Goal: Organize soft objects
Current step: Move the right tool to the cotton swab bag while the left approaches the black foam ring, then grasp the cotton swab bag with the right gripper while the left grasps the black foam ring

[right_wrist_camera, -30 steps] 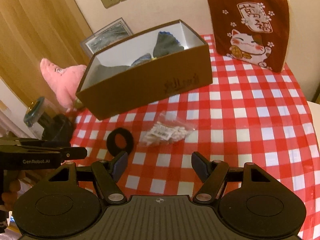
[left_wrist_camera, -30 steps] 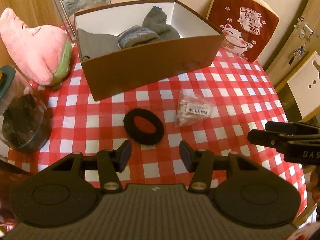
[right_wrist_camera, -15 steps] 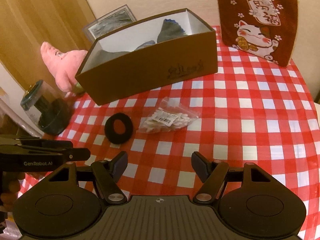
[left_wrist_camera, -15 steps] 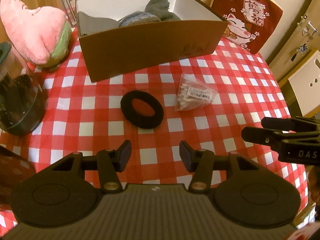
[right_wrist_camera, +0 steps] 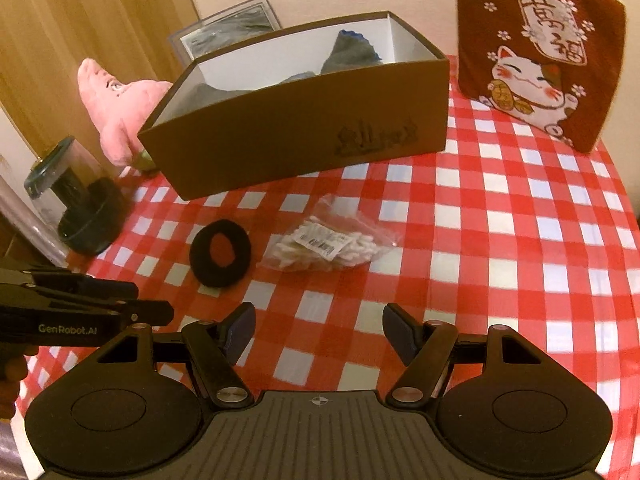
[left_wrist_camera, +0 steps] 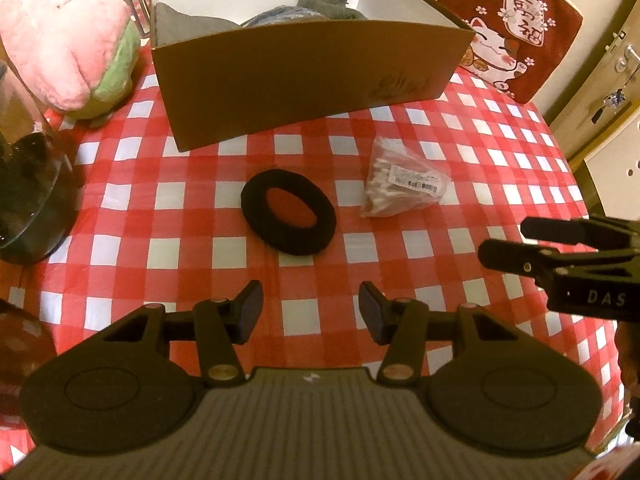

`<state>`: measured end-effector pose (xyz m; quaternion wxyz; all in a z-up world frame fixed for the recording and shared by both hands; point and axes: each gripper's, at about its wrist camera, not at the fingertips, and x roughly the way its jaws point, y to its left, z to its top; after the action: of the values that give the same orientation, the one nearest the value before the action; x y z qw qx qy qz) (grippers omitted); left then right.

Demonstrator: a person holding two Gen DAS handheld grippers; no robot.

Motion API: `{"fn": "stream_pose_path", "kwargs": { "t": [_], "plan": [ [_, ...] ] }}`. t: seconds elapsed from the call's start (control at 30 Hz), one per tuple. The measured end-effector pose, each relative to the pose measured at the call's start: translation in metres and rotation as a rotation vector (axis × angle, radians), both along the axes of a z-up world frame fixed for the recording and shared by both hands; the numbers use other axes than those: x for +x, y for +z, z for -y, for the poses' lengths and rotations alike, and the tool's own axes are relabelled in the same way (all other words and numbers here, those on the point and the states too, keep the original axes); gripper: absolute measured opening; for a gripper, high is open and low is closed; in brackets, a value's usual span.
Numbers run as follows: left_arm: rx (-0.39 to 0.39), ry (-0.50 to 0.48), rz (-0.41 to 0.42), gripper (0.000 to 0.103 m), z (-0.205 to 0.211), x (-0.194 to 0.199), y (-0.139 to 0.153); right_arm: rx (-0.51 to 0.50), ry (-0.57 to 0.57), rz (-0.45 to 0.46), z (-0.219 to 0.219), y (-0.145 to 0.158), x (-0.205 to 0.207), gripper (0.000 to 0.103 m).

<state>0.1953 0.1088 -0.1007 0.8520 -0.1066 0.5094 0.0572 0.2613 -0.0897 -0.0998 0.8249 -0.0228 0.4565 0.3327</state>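
Observation:
A black fabric ring [left_wrist_camera: 287, 211] [right_wrist_camera: 221, 253] lies flat on the red checked tablecloth. A clear bag of cotton swabs [left_wrist_camera: 402, 183] [right_wrist_camera: 325, 246] lies to its right. Behind them stands a brown cardboard box [left_wrist_camera: 304, 76] [right_wrist_camera: 304, 140] holding grey and blue soft items [left_wrist_camera: 320, 4]. My left gripper [left_wrist_camera: 311, 312] is open and empty, hovering just short of the ring. My right gripper [right_wrist_camera: 319, 334] is open and empty, short of the swab bag. Each gripper shows at the edge of the other's view, the right one [left_wrist_camera: 560, 256], the left one [right_wrist_camera: 80, 312].
A pink plush toy [left_wrist_camera: 68, 64] [right_wrist_camera: 116, 108] lies left of the box. A glass jar [left_wrist_camera: 28, 184] [right_wrist_camera: 76, 200] stands at the left table edge. A red lucky-cat cushion [left_wrist_camera: 516, 28] [right_wrist_camera: 540, 48] leans at the back right. A framed picture [right_wrist_camera: 228, 28] stands behind the box.
Both grippers have moved forward and lower toward the table, so the ring, the bag and the box look nearer. Both stay open. Nothing on the table has moved.

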Motion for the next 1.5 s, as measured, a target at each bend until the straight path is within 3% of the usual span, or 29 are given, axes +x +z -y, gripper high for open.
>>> {"fn": "stream_pose_path", "kwargs": {
  "t": [0.33, 0.77, 0.97, 1.07, 1.13, 1.23, 1.37, 1.5],
  "plan": [
    [0.008, 0.008, -0.026, 0.05, -0.005, 0.019, -0.023, -0.106, 0.118, 0.089, -0.02, -0.024, 0.025, 0.07],
    [-0.012, 0.03, -0.054, 0.05, -0.014, 0.036, -0.046, -0.154, 0.351, 0.191, -0.058, -0.048, 0.053, 0.07],
    [-0.011, 0.04, -0.049, 0.05, -0.018, 0.039, -0.049, -0.17, 0.392, 0.196, -0.073, -0.059, 0.063, 0.07],
    [-0.011, 0.043, -0.045, 0.05, -0.018, 0.041, -0.049, -0.168, 0.374, 0.172, -0.074, -0.062, 0.069, 0.07],
    [-0.011, 0.045, -0.039, 0.05, -0.019, 0.042, -0.049, -0.156, 0.344, 0.154, -0.072, -0.063, 0.071, 0.056],
    [-0.013, 0.048, -0.039, 0.051, -0.018, 0.046, -0.05, -0.132, 0.266, 0.117, -0.065, -0.062, 0.074, 0.047],
    [-0.023, 0.046, -0.031, 0.052, -0.015, 0.051, -0.051, -0.12, 0.146, 0.081, -0.052, -0.059, 0.076, 0.044],
    [-0.021, 0.047, -0.023, 0.06, -0.011, 0.057, -0.053, -0.12, -0.002, 0.048, -0.034, -0.058, 0.074, 0.044]
  ]
}}
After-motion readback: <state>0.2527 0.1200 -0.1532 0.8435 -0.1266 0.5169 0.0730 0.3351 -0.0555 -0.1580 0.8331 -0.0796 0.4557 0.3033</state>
